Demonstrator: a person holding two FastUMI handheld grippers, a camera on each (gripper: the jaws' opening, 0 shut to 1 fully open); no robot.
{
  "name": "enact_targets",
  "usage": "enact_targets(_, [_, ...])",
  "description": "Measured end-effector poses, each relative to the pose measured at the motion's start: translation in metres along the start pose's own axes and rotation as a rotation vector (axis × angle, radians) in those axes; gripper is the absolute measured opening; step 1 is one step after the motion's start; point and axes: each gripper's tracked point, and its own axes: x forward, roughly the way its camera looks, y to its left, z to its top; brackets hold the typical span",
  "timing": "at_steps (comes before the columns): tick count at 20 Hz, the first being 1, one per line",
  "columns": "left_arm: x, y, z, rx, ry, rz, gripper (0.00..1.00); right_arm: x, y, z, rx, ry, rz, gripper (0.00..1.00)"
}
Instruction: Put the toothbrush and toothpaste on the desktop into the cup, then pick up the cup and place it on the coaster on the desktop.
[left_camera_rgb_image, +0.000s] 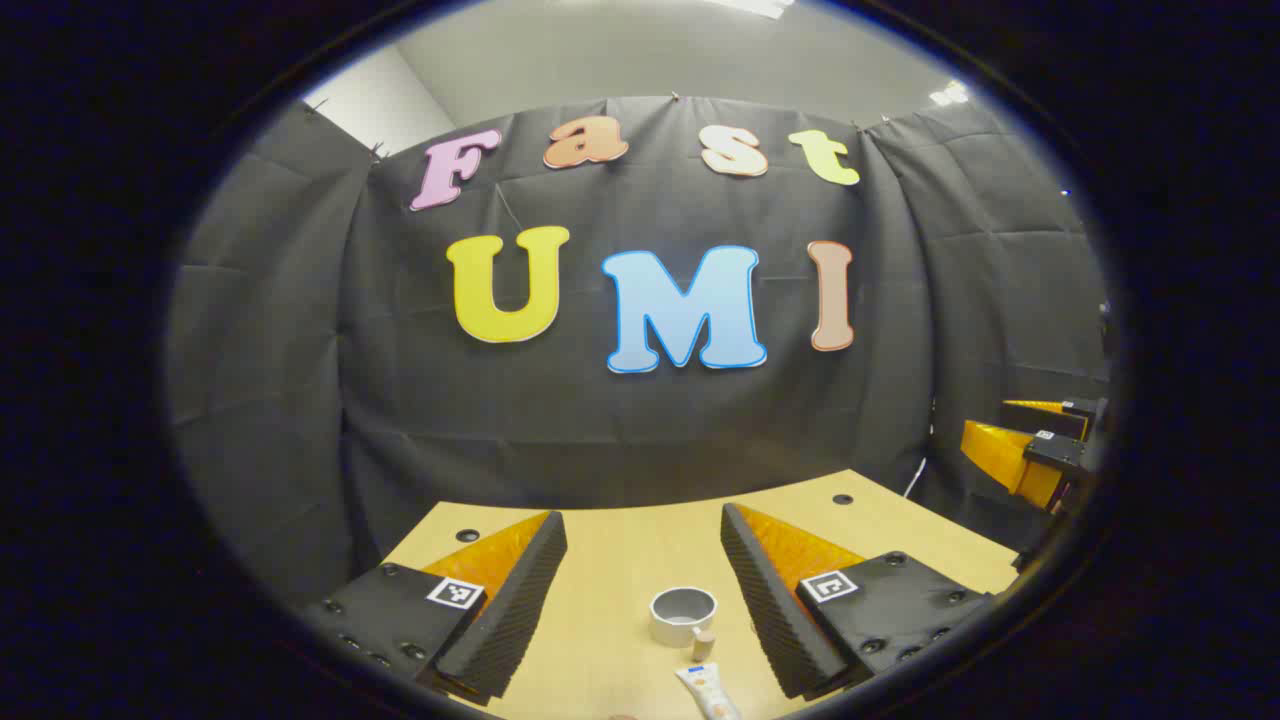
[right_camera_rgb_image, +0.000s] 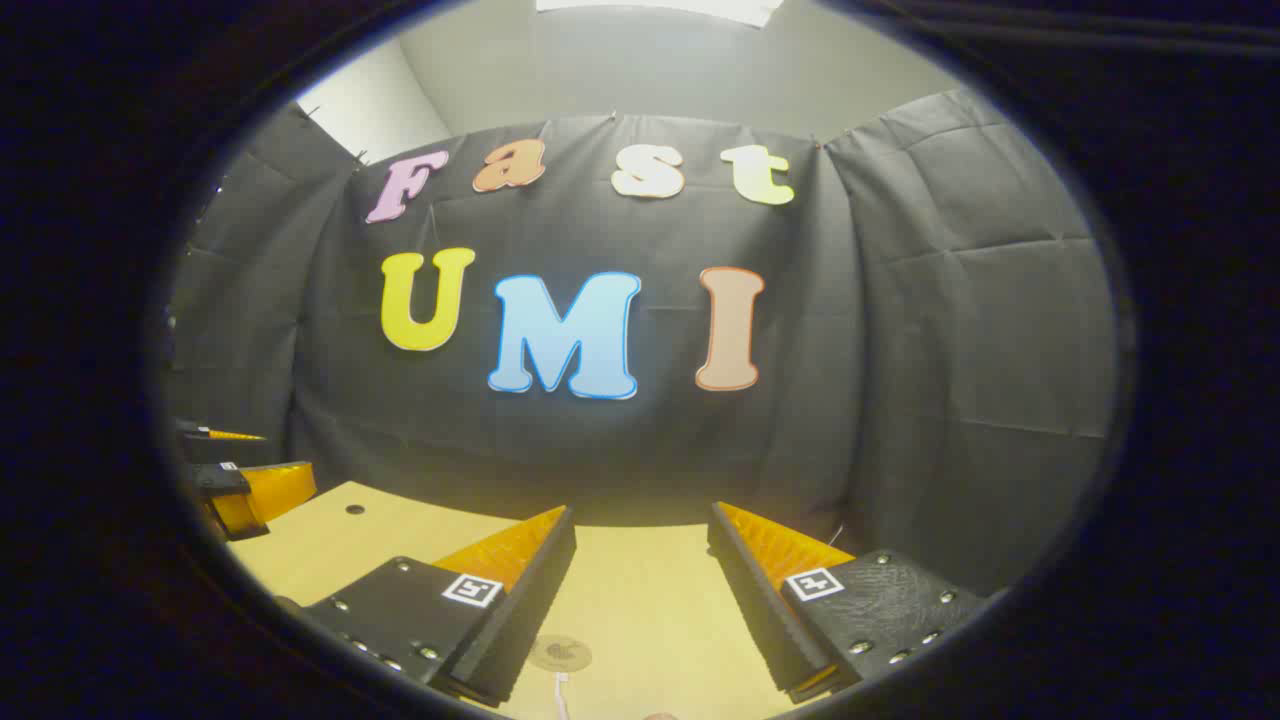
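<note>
In the left gripper view a grey cup (left_camera_rgb_image: 683, 613) stands upright on the wooden desktop (left_camera_rgb_image: 610, 580), low between my fingers. Just in front of the cup lies a toothpaste tube (left_camera_rgb_image: 708, 690), cap end toward it. My left gripper (left_camera_rgb_image: 642, 520) is open above the desk with nothing between its fingers. In the right gripper view a round brownish coaster (right_camera_rgb_image: 560, 653) lies flat on the desktop (right_camera_rgb_image: 650, 600), and the white tip of a thin object (right_camera_rgb_image: 562, 692), possibly the toothbrush, shows just below it. My right gripper (right_camera_rgb_image: 641, 515) is open and holds nothing.
The right gripper (left_camera_rgb_image: 1040, 450) hangs at the far right edge of the left gripper view, off the desk's right side. The left gripper (right_camera_rgb_image: 235, 480) shows at the far left of the right gripper view. Small round holes (left_camera_rgb_image: 843, 498) mark the desk's back corners.
</note>
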Motion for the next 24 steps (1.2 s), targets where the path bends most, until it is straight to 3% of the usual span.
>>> enact_targets(18, [0.033,-0.029,0.003,0.016,0.021,0.008,1.0,0.032,0.009,-0.022,-0.002,0.093,0.092,0.88])
enact_targets(24, [0.038,-0.034,-0.025,0.004,0.096,0.011,1.0,0.036,0.015,-0.045,-0.015,0.173,0.121,0.88])
